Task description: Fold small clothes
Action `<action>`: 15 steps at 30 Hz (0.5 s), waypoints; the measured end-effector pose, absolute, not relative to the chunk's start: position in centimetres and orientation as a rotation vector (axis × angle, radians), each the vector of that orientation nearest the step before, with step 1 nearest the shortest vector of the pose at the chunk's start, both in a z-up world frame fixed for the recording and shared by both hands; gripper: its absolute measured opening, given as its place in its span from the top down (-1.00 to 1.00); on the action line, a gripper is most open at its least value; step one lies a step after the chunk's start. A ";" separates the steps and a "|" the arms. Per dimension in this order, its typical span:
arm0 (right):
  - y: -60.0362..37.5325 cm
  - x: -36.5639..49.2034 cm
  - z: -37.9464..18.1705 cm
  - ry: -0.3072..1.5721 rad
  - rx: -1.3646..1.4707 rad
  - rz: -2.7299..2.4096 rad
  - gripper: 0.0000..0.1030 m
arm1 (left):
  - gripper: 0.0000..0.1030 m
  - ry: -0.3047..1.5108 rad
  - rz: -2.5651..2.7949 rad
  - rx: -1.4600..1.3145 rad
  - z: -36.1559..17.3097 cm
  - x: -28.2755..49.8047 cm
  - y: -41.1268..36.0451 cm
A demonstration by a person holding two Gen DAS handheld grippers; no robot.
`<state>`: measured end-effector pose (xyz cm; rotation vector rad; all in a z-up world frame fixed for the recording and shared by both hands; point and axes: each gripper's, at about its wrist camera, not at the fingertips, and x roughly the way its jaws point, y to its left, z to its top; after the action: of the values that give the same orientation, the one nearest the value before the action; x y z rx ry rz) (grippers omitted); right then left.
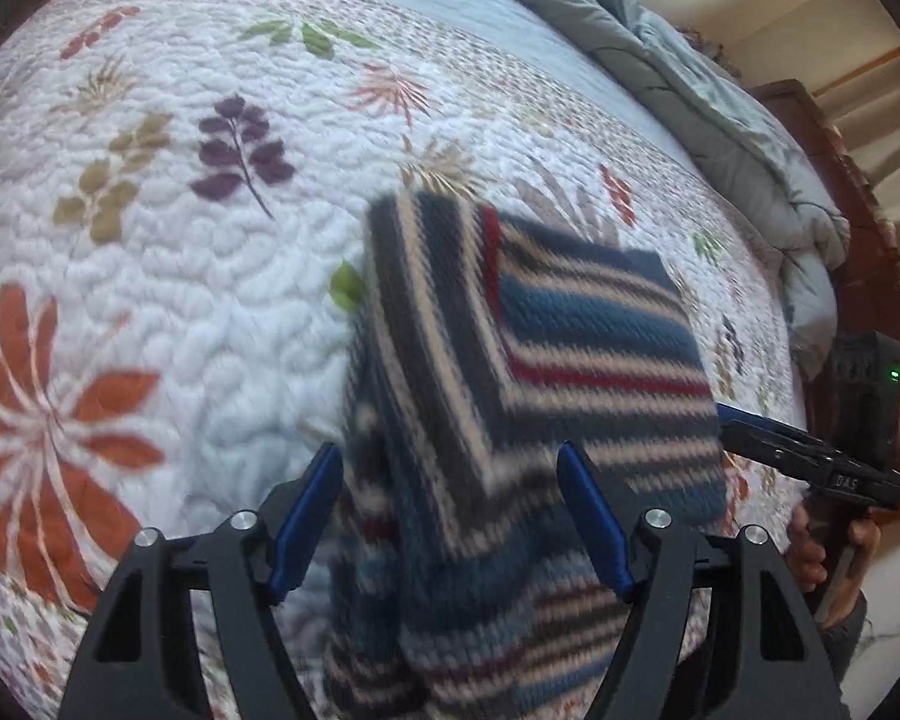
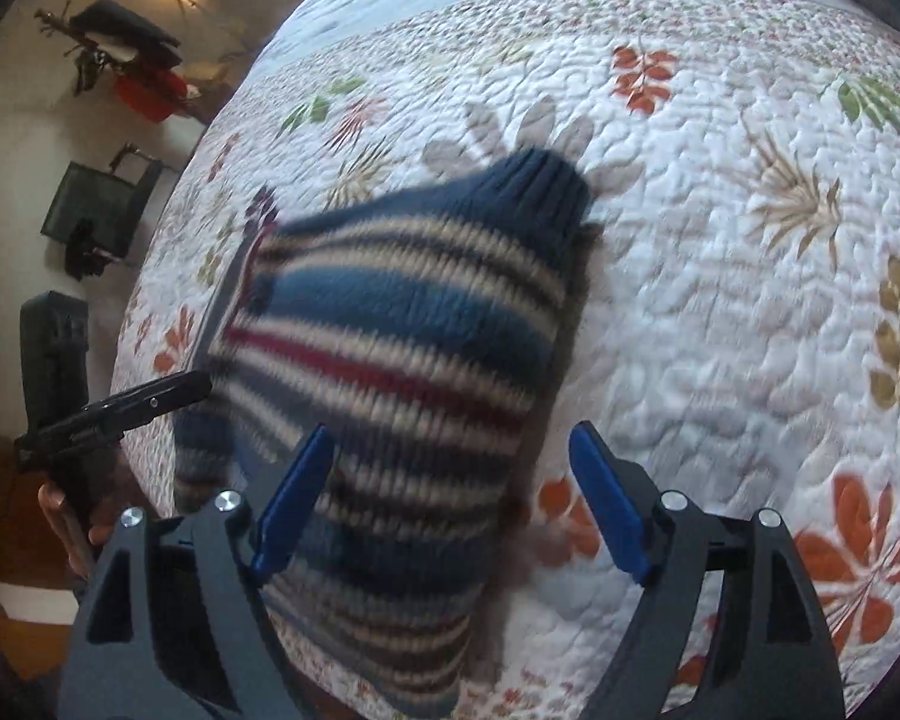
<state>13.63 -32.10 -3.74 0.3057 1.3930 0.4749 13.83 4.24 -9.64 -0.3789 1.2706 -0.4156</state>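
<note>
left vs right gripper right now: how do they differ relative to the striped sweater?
Seen from its own camera, the left gripper faces a folded-over flap of the striped sweater; the right gripper faces the navy ribbed cuff end. Both are open, fingers straddling the knit over the floral quilt.

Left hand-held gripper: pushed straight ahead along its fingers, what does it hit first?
Most likely the striped knit garment, which lies folded on the quilt directly between and ahead of the open left hand-held gripper. Depth is unclear in this blurred fisheye view.
</note>
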 end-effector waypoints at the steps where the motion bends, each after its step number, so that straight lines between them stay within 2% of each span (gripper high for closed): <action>1: -32.1 13.0 -3.8 1.398 0.309 0.489 -0.57 | -0.52 1.272 -0.431 -0.382 -9.7 13.3 4.3; 5: -31.8 10.8 -4.2 1.420 0.347 0.531 -0.65 | -0.64 1.267 -0.473 -0.338 -10.2 12.3 3.4; 15: -31.1 10.1 -5.7 1.437 0.419 0.611 -0.69 | -0.64 1.316 -0.528 -0.447 -13.2 13.3 5.9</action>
<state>10.12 -31.10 -5.65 0.4191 1.4369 0.6114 13.31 5.89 -13.24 -0.4469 1.3165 -0.5279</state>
